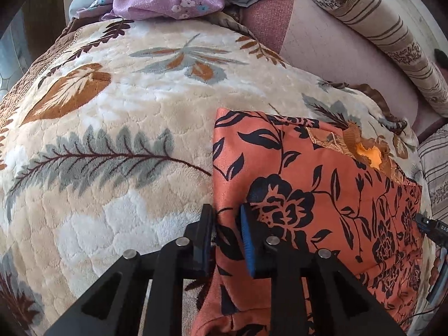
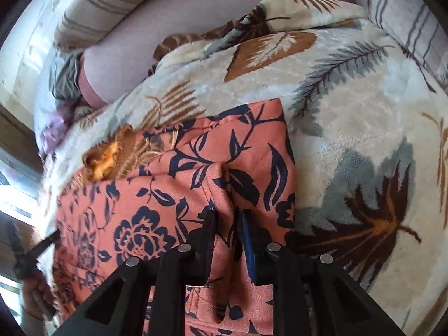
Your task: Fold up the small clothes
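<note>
The orange floral garment (image 1: 308, 184) lies on the leaf-print blanket (image 1: 117, 140). Left claw (image 1: 228, 224) and right claw (image 2: 228, 226) each pinch an edge, jaws narrowly parted. Only the left view shows purple cloth (image 1: 168, 0).

Orange garment (image 1: 302, 173) (image 2: 179, 193) w/ dark navy floral & leaf print, folded into a rough rectangle, lying flat on plush bedding. Embroidered tan/gold neckline section shows at far edge, partly tucked under the top layer. Slight vertical crease near the fabric's front edge in right-wrist view.
</note>
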`<state>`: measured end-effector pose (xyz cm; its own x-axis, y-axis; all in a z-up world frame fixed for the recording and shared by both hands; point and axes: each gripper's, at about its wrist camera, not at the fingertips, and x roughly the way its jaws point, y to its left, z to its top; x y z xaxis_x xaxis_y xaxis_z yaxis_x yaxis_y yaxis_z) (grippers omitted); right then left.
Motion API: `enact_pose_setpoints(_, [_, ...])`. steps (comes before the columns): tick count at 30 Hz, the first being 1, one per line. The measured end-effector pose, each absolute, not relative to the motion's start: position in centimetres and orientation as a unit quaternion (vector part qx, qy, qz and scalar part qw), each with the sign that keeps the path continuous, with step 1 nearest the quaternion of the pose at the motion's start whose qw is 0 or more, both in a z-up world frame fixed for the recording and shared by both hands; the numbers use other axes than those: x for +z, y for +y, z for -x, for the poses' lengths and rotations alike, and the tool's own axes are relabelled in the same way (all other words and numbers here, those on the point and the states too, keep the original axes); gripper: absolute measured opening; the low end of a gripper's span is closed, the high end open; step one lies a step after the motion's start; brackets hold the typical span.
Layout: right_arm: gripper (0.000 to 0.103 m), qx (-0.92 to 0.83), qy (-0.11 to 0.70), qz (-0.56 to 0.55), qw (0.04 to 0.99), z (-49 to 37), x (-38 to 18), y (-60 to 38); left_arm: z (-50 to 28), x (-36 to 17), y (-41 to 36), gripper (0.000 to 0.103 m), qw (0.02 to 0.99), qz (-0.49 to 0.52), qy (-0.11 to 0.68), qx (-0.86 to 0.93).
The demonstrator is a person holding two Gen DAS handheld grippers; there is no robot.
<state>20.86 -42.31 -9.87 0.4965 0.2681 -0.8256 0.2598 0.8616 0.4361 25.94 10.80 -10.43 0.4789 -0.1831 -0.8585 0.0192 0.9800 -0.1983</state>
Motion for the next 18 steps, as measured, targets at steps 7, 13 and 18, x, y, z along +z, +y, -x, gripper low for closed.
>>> enact_pose_setpoints(7, [0.09, -0.029, 0.43, -0.333, 0.839, -20.0, -7.8, -48.2, -25.7, -8.3, 12.2, 0.064, 0.877, 0.123, 0.46, -0.07])
enact_pose_setpoints(13, [0.054, -0.016, 0.474, -0.304, 0.827, -25.4, -9.9, -48.1, -29.0, -9.5, 11.7, 0.063, 0.868, 0.113, 0.479, -0.065])
enact_pose_setpoints(18, [0.015, -0.023, 0.514, -0.216, 0.83, -26.9, -10.7, -46.3, -30.4, -10.6, 10.9, 0.012, 0.863, 0.072, 0.495, -0.064])
